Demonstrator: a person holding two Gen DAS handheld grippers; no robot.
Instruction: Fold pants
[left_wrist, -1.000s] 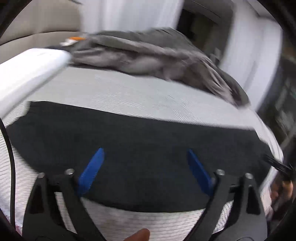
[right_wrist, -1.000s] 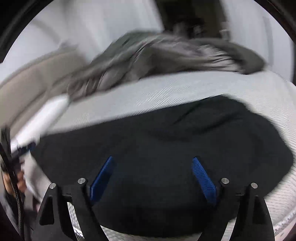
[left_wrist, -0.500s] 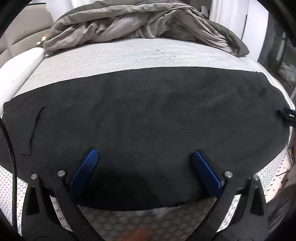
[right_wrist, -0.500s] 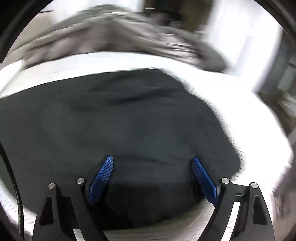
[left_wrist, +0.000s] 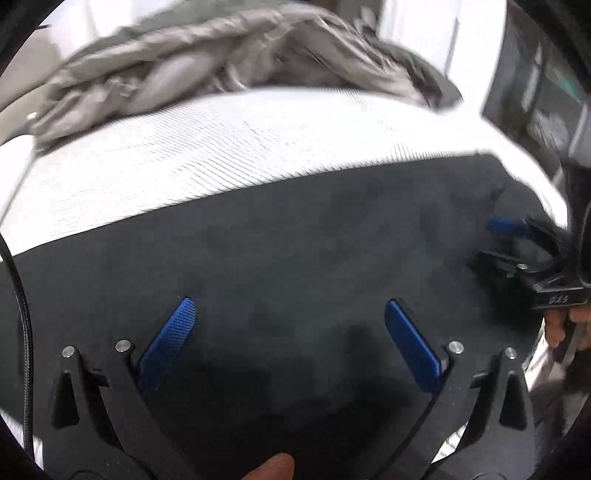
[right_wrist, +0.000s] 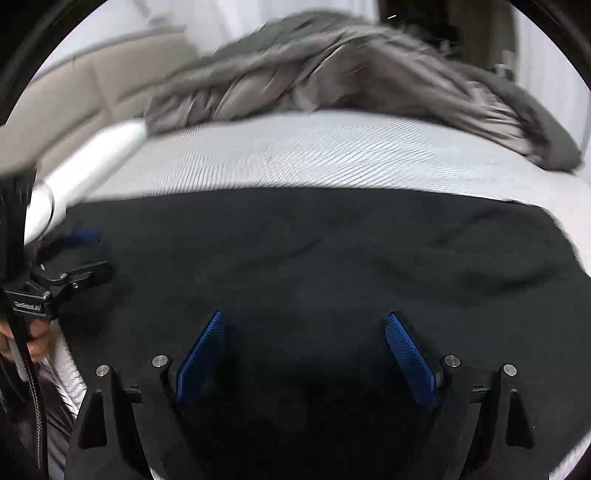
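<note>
Well, from the left wrist camera the black pants (left_wrist: 295, 266) lie spread flat across the near part of the white mattress (left_wrist: 207, 155), and the left gripper (left_wrist: 291, 339) hangs just over the dark cloth with its blue pads (left_wrist: 168, 341) wide apart, released and holding nothing. A rumpled grey blanket (left_wrist: 221, 62) is heaped at the far side, well apart from the pants. At the right edge of that view the right gripper (left_wrist: 517, 251) reaches in over the pants' end; some small white lettering sits on its black body, too blurred to read. From the right wrist camera the same pants (right_wrist: 314, 258) fill the foreground, broad and mostly smooth with a few shallow creases, and the right gripper (right_wrist: 317, 354) has its jaws spread over the fabric, also empty. The left gripper (right_wrist: 70, 258) shows at the left edge beside a white rolled edge (right_wrist: 85, 173) of the bedding, and a beige headboard (right_wrist: 96, 85) stands behind; the print on that gripper's body is likewise unreadable. I would judge the folding barely begun or between folds: the garment looks laid out and ready, no edge is gripped, and lifting an end and bringing it across is yet to come. I see no brand or label on the pants.
</note>
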